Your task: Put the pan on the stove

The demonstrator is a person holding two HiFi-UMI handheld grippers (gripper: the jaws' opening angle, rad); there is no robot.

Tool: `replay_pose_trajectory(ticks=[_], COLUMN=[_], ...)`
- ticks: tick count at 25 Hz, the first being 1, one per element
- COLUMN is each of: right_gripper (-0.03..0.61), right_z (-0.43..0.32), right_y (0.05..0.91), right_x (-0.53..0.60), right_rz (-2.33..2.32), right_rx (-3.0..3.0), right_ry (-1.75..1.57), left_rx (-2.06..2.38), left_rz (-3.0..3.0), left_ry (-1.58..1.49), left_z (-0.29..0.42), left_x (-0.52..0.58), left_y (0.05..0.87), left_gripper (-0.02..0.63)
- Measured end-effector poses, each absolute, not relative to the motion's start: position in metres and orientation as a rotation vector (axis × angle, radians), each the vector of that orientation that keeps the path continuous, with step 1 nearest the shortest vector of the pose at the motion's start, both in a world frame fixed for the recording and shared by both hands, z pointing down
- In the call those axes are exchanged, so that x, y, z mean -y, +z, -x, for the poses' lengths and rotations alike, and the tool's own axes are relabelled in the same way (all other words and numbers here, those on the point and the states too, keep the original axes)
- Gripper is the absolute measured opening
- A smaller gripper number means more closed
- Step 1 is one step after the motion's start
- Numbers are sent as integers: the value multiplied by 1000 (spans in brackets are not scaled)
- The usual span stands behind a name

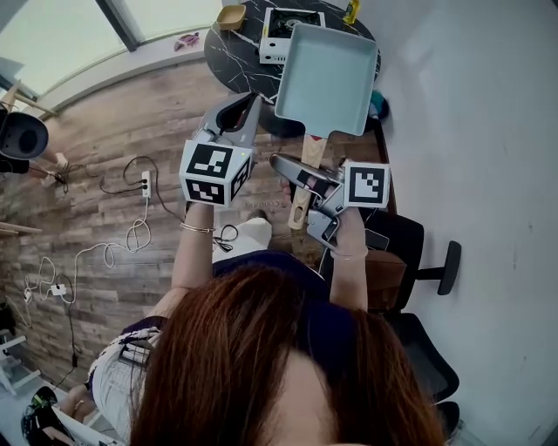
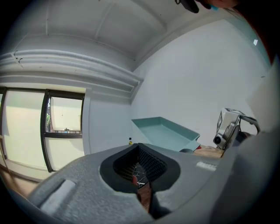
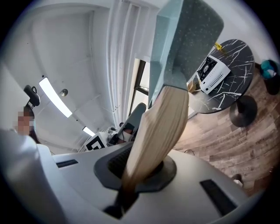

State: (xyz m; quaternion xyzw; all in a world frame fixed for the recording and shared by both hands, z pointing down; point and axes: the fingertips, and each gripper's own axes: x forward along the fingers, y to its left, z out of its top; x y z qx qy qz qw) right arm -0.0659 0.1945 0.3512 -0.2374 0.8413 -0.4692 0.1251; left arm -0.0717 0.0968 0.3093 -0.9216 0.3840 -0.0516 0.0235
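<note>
A pale teal square pan hangs in the air, tilted, above the near edge of a round black marble table. My right gripper is shut on its wooden handle. In the right gripper view the handle rises from between the jaws to the pan's underside. A white portable stove stands on the table beyond the pan and shows again as the stove. Left of the pan, my left gripper points toward the table, shut with nothing in it.
On the table, a wooden bowl sits left of the stove and a yellow bottle to its right. A dark office chair stands by the white wall on the right. Cables and a power strip lie on the wooden floor.
</note>
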Motion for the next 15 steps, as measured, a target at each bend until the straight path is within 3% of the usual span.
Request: replay_pose_trajectory(ticks=[15], right_gripper=[23], right_z=[83], right_y=[354], right_x=[-117], right_rz=[738], right_rx=[-2407], right_ry=[-1383], left_rx=[-1117], left_rz=[2873], left_ry=[-176], left_z=[83], left_x=[-27], left_y=[312], left_gripper=[12])
